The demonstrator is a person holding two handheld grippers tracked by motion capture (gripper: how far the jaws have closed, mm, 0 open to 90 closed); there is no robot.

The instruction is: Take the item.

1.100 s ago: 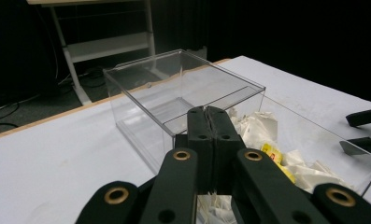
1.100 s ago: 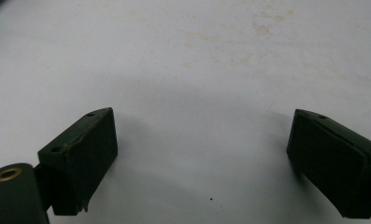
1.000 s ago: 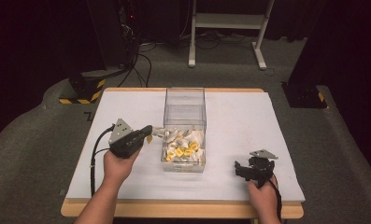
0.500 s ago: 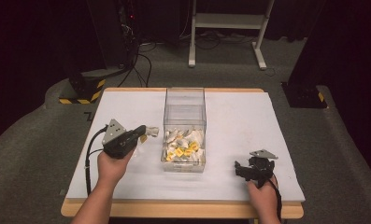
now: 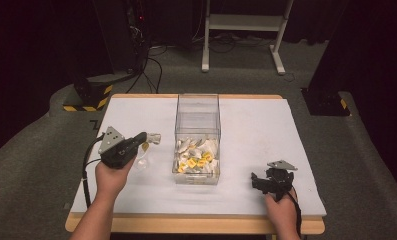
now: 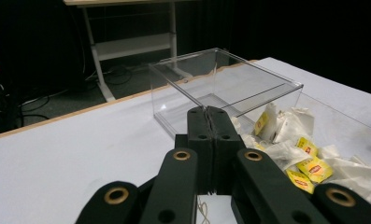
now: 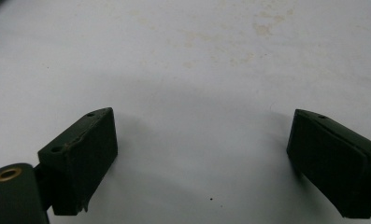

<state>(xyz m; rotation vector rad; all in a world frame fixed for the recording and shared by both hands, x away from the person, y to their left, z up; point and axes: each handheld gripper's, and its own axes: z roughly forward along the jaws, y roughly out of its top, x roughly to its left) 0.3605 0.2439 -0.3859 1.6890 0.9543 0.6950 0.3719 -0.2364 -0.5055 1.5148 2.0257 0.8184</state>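
Note:
A clear plastic box (image 5: 198, 100) stands mid-table; its far half is bare and its near half holds a heap of tea bags (image 5: 196, 156) with yellow tags. In the left gripper view the box (image 6: 230, 70) and tea bags (image 6: 304, 158) lie just right of my jaws. My left gripper (image 5: 148, 138) hovers left of the box, shut on a tea bag (image 5: 155, 136) whose yellow tag (image 5: 145, 146) hangs below. Its jaws (image 6: 209, 114) are pressed together, and a thin string (image 6: 202, 210) shows beneath them. My right gripper (image 5: 257, 181) rests open at the front right, with bare cover between its jaws (image 7: 202, 158).
A white cover (image 5: 256, 130) spreads over the wooden table (image 5: 186, 224). Beyond the far edge are a white desk frame (image 5: 241, 30), floor cables and dark equipment. Open cover lies to both sides of the box.
My left gripper has drawn back to the left, away from the box, carrying the tea bag. The right gripper has stayed put.

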